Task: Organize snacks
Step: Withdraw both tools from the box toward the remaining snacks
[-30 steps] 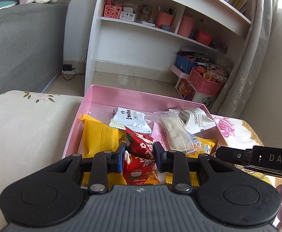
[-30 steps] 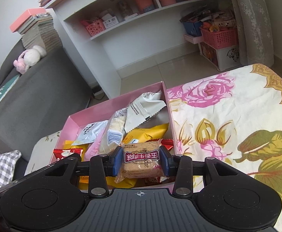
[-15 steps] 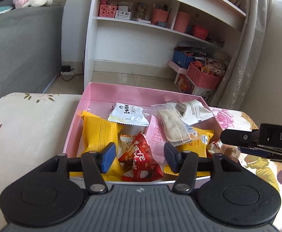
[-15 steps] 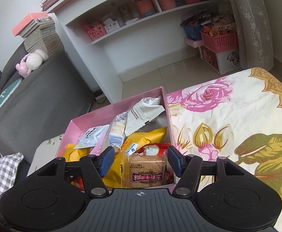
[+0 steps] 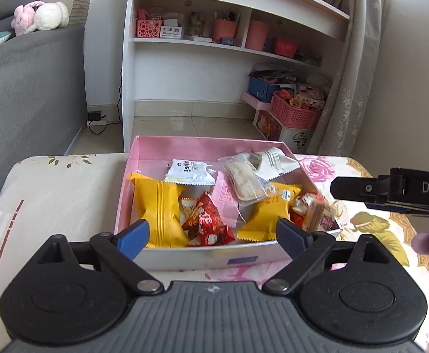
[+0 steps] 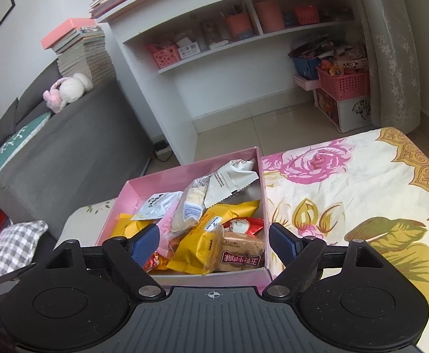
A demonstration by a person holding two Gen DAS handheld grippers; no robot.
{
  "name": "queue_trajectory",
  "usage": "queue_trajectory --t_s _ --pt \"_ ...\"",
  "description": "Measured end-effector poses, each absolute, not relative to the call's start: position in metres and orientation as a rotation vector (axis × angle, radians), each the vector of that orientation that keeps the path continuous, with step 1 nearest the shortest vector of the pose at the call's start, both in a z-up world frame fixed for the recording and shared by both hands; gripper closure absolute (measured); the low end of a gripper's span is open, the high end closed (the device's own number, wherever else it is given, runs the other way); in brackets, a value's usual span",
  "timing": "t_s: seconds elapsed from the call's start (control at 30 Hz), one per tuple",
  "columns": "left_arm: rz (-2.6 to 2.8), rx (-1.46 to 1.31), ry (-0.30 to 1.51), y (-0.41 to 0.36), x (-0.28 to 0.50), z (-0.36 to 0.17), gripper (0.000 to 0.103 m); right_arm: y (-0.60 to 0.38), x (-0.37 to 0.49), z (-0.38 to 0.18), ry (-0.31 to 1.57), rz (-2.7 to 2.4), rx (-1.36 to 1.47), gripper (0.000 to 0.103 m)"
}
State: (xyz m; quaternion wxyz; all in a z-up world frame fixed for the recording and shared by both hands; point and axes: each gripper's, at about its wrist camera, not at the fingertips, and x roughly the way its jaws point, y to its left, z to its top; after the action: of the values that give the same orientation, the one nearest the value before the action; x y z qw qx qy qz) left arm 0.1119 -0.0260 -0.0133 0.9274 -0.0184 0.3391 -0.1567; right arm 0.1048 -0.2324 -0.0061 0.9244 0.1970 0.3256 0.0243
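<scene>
A pink box [image 5: 202, 147] sits on the flowered table and holds several snack packets. A red packet [image 5: 207, 223] lies at its front middle beside a yellow packet [image 5: 158, 209]. A brown biscuit packet [image 6: 240, 254] lies in the front right corner; it also shows in the left wrist view [image 5: 317, 214]. My left gripper [image 5: 213, 234] is open and empty just in front of the box. My right gripper [image 6: 213, 242] is open and empty over the box's near edge [image 6: 208, 276]. The right gripper's body [image 5: 390, 191] shows at the right of the left wrist view.
The flowered tablecloth [image 6: 346, 200] spreads right of the box. A grey sofa [image 5: 29, 88] stands to the left. A white shelf unit [image 5: 214, 44] with pink baskets stands behind, across a strip of tiled floor. A curtain [image 5: 358, 73] hangs at the back right.
Both grippers opened and let go: the left dropped the red packet, the right dropped the brown biscuit packet into the box. Both have pulled back toward me.
</scene>
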Motion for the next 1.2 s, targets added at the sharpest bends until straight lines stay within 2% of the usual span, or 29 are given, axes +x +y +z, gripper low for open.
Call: queue_trajectory --t_s 0.2,0.3,0.5,1.2 --pt "-0.333 -0.026 0.709 -0.017 0.097 -0.012 0.004 -0.233 0.087 0.002 0.661 0.074 0.379 0.017" --pt "-0.336 -0.027 0.717 -0.009 0.091 -0.011 0.003 -0.233 0.078 0.005 0.653 0.079 0.375 0.012" --pt "-0.330 -0.007 0.724 0.005 0.075 -0.014 0.000 -0.229 0.064 0.005 0.659 0.103 0.346 0.012" --pt "-0.309 0.072 0.764 0.057 0.033 -0.039 0.000 -0.199 0.025 -0.017 0.699 0.184 0.194 0.007"
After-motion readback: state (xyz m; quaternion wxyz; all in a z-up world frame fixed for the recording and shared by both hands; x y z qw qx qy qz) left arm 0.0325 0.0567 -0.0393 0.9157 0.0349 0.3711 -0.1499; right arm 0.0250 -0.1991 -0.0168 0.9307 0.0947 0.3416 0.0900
